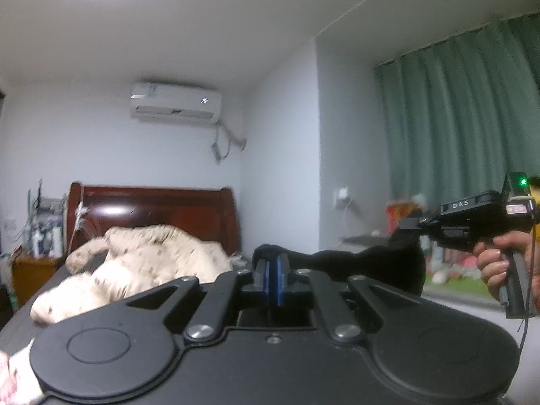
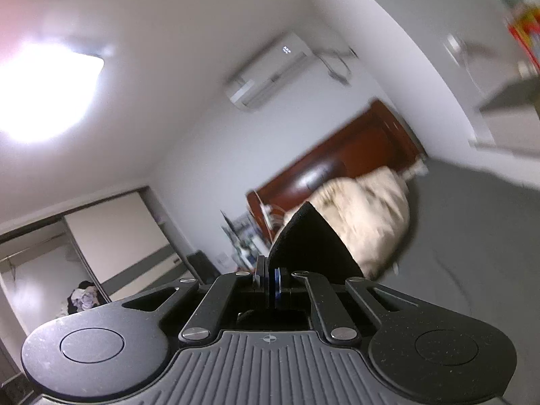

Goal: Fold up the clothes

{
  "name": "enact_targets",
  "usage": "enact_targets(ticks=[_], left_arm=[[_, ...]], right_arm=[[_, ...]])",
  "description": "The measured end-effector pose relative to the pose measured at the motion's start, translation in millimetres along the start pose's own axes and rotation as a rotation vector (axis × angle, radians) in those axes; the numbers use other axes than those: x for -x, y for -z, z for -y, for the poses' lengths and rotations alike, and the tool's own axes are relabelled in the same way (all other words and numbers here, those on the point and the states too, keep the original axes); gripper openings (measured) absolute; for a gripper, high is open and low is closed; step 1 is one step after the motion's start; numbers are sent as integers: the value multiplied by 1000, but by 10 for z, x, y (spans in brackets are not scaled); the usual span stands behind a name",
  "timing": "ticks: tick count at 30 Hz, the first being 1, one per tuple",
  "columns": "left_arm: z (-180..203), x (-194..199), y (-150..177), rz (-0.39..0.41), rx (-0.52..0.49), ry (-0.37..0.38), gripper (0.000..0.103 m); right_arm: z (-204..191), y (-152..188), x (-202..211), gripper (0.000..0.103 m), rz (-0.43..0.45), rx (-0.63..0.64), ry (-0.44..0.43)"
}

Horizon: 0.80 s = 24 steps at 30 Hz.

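Bed (image 1: 30,300) fills the far left, dark sheet, with a cream patterned quilt (image 1: 145,263) heaped against the red-brown headboard (image 1: 152,209). Black garment (image 1: 341,260) held in the air, stretched between both tools, nothing laid flat. Left gripper (image 1: 272,278) is clamped on one edge; right gripper (image 1: 410,223), off to the right, pinches the other edge. No fold visible yet; folding looks barely begun.
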<state>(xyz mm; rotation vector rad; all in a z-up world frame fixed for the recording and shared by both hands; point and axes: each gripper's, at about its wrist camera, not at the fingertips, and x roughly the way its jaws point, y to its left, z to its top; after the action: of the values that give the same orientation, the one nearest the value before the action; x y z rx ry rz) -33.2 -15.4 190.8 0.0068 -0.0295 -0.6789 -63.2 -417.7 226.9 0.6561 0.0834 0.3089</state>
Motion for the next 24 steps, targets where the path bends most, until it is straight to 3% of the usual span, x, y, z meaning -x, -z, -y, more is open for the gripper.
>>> enact_targets(ticks=[5, 10, 16, 19, 24], left_arm=[[-63, -306, -251, -15, 16, 47, 5], [-204, -991, -160, -146, 79, 47, 5], [-249, -1872, -84, -250, 59, -34, 5], [-286, -2120, -191, -241, 81, -62, 5], [-313, -2024, -409, -158, 52, -52, 5]], right_arm=[[-203, -243, -40, 3, 34, 61, 16], [110, -262, -563, 3, -49, 0, 133], [519, -258, -1236, 3, -70, -4, 273], [496, -345, -1435, 3, -35, 37, 283], [314, -470, -1517, 3, 38, 110, 241]])
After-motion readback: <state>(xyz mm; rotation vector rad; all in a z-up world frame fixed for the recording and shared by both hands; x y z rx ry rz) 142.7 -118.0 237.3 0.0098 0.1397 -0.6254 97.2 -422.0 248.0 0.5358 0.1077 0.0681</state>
